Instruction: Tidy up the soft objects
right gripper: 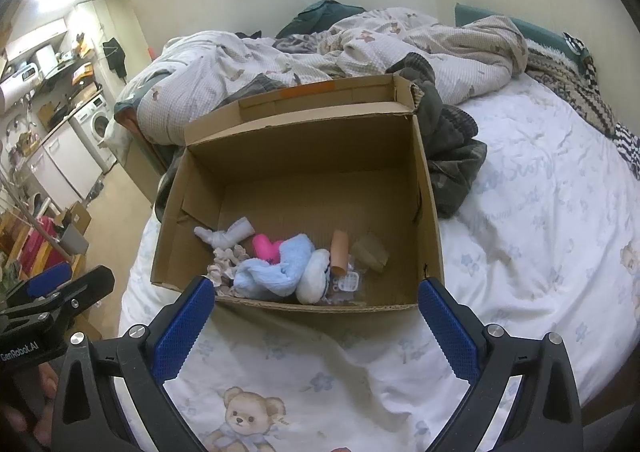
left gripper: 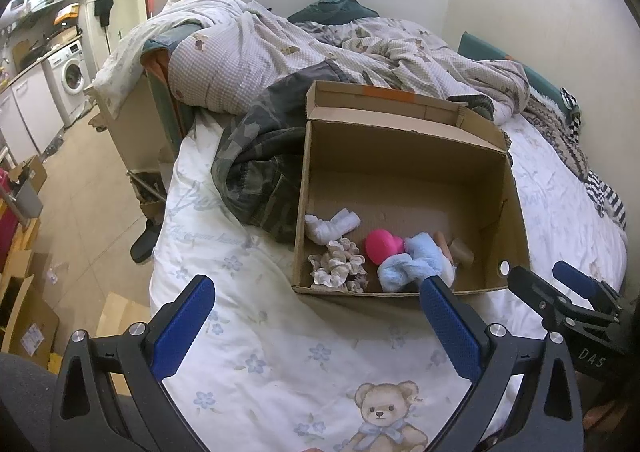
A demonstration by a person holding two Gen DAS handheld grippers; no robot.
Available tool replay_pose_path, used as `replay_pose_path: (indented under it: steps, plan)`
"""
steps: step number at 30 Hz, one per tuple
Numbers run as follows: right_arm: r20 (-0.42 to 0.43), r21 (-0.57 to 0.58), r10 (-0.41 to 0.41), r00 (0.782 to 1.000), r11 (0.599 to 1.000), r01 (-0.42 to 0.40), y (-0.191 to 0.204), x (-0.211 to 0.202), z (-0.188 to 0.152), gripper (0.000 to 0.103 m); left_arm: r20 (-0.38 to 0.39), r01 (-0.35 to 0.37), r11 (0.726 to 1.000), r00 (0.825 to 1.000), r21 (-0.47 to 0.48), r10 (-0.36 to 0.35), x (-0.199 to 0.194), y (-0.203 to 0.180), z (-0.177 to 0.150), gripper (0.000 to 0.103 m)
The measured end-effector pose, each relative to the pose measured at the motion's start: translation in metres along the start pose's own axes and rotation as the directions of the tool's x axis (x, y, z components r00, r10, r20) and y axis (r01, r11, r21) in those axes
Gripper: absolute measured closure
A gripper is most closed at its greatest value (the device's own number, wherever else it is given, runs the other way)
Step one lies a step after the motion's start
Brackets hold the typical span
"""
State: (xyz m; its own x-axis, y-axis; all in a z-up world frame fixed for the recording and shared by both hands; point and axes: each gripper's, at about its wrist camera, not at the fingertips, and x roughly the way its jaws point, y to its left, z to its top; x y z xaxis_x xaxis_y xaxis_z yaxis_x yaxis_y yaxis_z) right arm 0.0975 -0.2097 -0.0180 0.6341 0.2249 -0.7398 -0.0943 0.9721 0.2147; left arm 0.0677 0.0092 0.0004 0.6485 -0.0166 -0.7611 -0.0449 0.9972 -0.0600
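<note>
An open cardboard box (left gripper: 404,156) (right gripper: 304,148) sits on the bed. Along its near wall lie a white sock bundle (left gripper: 331,226) (right gripper: 226,236), a beige scrunchie (left gripper: 339,266) (right gripper: 224,258), a pink plush heart (left gripper: 382,246) (right gripper: 266,246), a light-blue fluffy cloth (left gripper: 412,262) (right gripper: 276,270), a white soft piece (right gripper: 314,276) and a cardboard tube (right gripper: 340,250). My left gripper (left gripper: 318,316) is open over the sheet in front of the box, holding nothing. My right gripper (right gripper: 316,316) is open too, just short of the box's near wall. Each gripper shows at the edge of the other's view.
A camouflage jacket (left gripper: 260,164) (right gripper: 452,156) lies behind the box, with a rumpled checked quilt (left gripper: 280,48) (right gripper: 280,64) beyond. The white teddy-bear sheet (left gripper: 288,364) (right gripper: 520,220) stretches to the right. Left of the bed are floor, cardboard boxes (left gripper: 24,316) and a washing machine (left gripper: 72,76).
</note>
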Motion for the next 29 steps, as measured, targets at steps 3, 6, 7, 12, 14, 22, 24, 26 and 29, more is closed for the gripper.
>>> replay_pose_path:
  steps: [3,6,7,12,14,22,24,26,29]
  plan:
    - [0.000,0.002,0.000,1.000,1.000,0.000,0.0006,-0.0001,0.0001,0.000,0.001,0.000,1.000,1.000,-0.001,0.000,0.0004,-0.0005,-0.0004,0.001]
    - [0.000,0.001,0.001,1.000,1.000,-0.001,0.0005,0.0000,0.0003,0.000,-0.003,0.002,1.000,1.000,0.000,-0.002,0.0005,-0.0002,-0.0006,0.001]
    - [0.000,0.000,0.001,1.000,1.000,-0.001,0.0005,0.0001,0.0003,0.000,-0.005,0.004,1.000,1.000,0.001,-0.004,0.0006,-0.0004,-0.0009,0.001]
    - [0.000,0.001,0.001,1.000,1.000,-0.001,0.0004,-0.0002,0.0003,0.000,-0.006,0.005,1.000,1.000,0.000,-0.005,0.0007,0.0001,-0.0007,0.001]
    - [-0.001,0.000,0.001,1.000,1.000,-0.001,0.0006,0.0000,0.0003,0.000,-0.005,0.005,1.000,1.000,0.002,-0.005,0.0005,-0.0003,-0.0006,0.001]
    - [0.001,0.000,0.000,1.000,1.000,0.000,0.0009,-0.0003,0.0006,0.000,-0.007,0.008,1.000,1.000,0.001,-0.008,0.0012,-0.0001,-0.0002,0.001]
    - [0.000,0.000,0.000,1.000,1.000,0.000,0.0009,-0.0003,0.0006,0.000,-0.008,0.009,1.000,1.000,0.003,-0.009,0.0012,-0.0001,-0.0002,0.001]
    - [0.001,-0.001,0.001,1.000,1.000,-0.001,0.0010,-0.0002,0.0007,0.000,-0.011,0.013,1.000,1.000,0.002,-0.013,0.0019,-0.0003,-0.0004,0.001]
    - [0.001,-0.002,0.005,1.000,1.000,-0.005,0.0011,-0.0003,0.0008,0.000,-0.013,0.008,1.000,1.000,0.002,-0.008,0.0027,-0.0009,-0.0003,0.001]
